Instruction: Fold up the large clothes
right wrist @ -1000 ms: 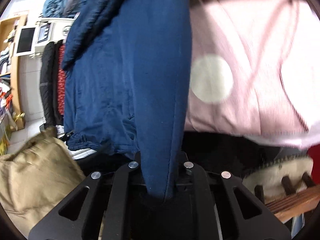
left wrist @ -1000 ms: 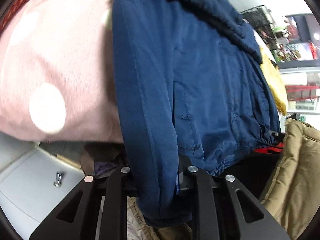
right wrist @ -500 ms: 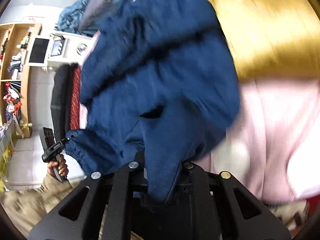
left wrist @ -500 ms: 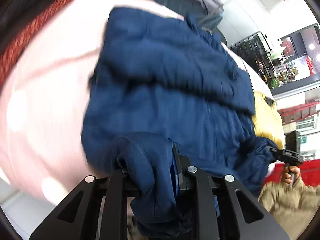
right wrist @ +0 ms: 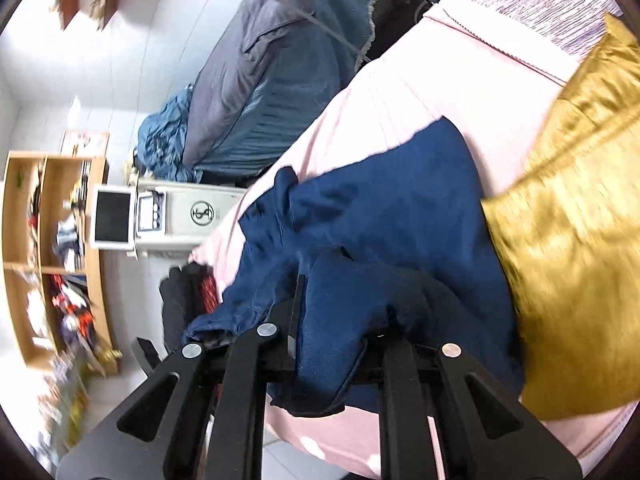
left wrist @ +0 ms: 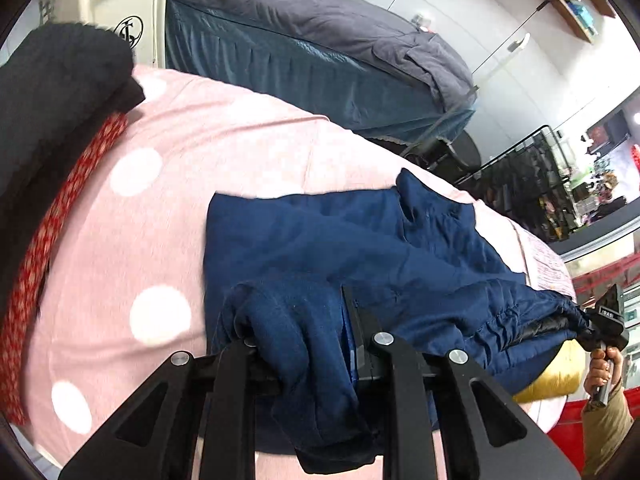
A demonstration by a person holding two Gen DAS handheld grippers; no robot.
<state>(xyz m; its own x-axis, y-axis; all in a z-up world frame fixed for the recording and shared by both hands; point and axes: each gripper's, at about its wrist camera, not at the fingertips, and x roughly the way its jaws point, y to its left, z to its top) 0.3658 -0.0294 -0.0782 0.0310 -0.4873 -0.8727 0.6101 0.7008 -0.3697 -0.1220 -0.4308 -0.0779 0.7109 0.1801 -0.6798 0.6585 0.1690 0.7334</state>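
Observation:
A large navy blue garment (left wrist: 320, 248) lies folded over on a pink bed cover with white dots (left wrist: 160, 168). My left gripper (left wrist: 308, 344) is shut on a bunched navy edge at the garment's near left. My right gripper (right wrist: 336, 340) is shut on the other bunched navy edge (right wrist: 352, 304); it also shows at the far right of the left wrist view (left wrist: 600, 320), with cloth stretched to it. The garment (right wrist: 400, 200) spreads flat ahead of both grippers.
A yellow satin cushion (right wrist: 568, 208) lies right of the garment. Black and red folded cloth (left wrist: 60, 92) sits at the cover's left. A blue-grey bed (left wrist: 320, 40) stands behind, and a white machine with a screen (right wrist: 152, 216) and wooden shelves (right wrist: 52, 260).
Both grippers swung the hanging garment up and forward over the bed. The garment's lower half now lies folded onto the rest on the pink cover.

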